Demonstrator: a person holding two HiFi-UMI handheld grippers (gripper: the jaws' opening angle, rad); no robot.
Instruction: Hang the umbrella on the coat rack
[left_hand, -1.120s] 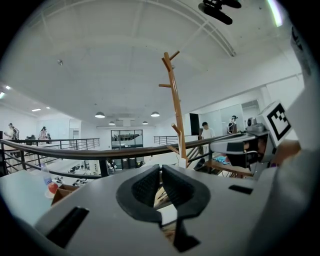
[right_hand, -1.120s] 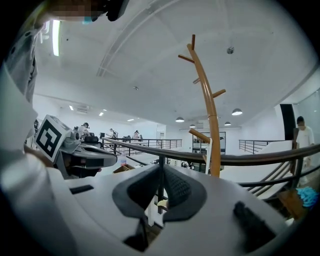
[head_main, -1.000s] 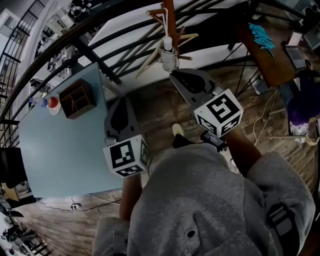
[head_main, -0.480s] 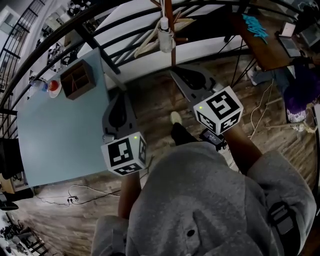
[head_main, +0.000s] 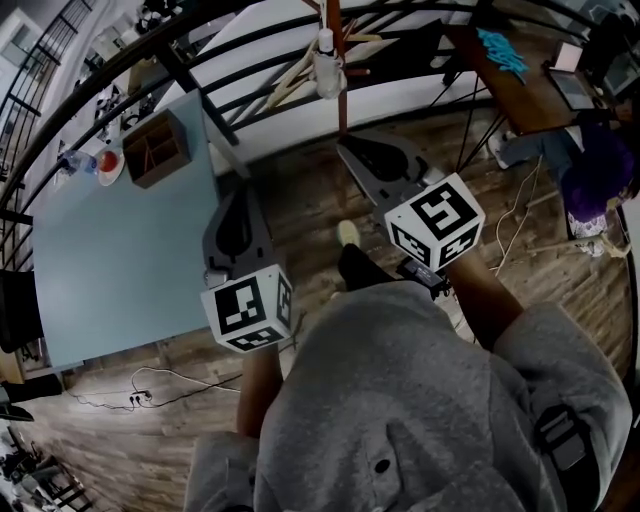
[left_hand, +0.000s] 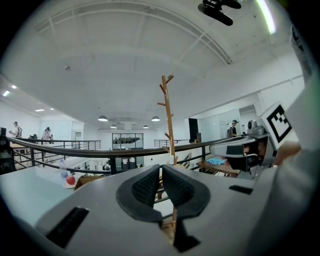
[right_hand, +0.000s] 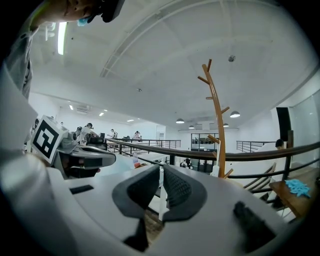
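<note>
The umbrella (head_main: 325, 68), taken to be the small white folded bundle, is seen hung high on the wooden coat rack (head_main: 341, 105), ahead of the right hand-held gripper (head_main: 360, 152) and well apart from its tips. It lies further off, ahead and to the right, from the left hand-held gripper (head_main: 240, 200). Both hand-held grippers are clenched, and nothing is held between the pads of either, so the hanging is judged to be done. How securely the bundle sits on its peg cannot be made out. It could be shaken loose if the slender rack were knocked by a hand-held gripper swung near the post. A dropped umbrella might be lost past the railing (head_main: 200, 95) just behind the rack. A foot could also be caught in the cable (head_main: 170, 382) on the floor beside the bench (head_main: 110, 260).
</note>
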